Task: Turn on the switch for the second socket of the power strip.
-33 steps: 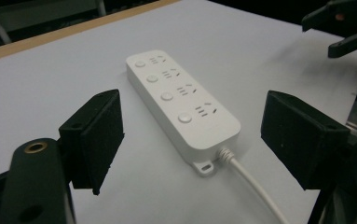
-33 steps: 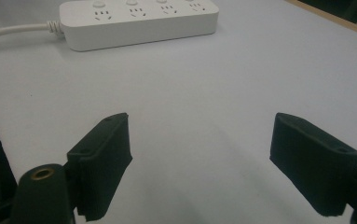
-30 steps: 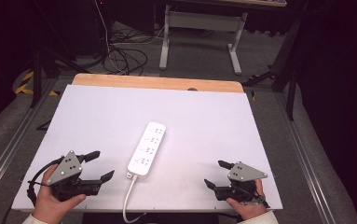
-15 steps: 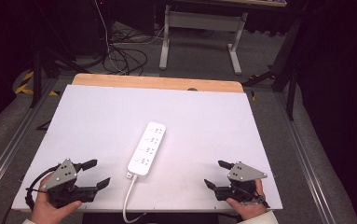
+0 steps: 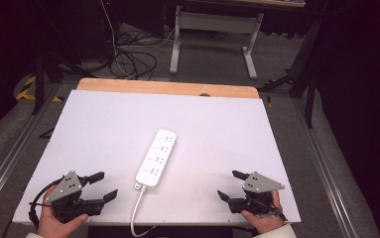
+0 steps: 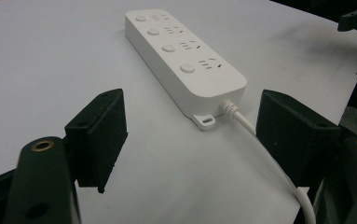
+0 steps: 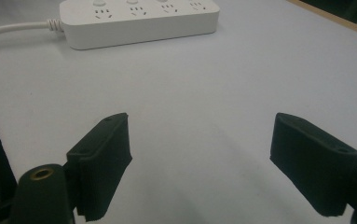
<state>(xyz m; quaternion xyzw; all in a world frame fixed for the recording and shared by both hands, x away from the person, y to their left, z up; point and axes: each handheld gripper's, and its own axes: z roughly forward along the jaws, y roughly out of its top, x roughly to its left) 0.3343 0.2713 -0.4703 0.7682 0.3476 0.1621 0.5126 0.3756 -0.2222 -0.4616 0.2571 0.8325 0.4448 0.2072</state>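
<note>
The left tool (image 5: 102, 186) rests low at the near left corner of the white counter (image 5: 103, 129), its two black jaws wide apart with nothing between them. Just ahead of it, to its right, lies the power strip (image 5: 157, 157): a long white plastic block with rounded corners, smooth and a little glossy, with four round buttons and four socket groups in a row. A small mounting tab sticks out at its near end, beside the ribbed sleeve of the white cord (image 5: 137, 210), which runs off the counter edge. The right tool (image 5: 232, 184) sits further right, the strip to its left, its jaws also wide and empty.
</note>
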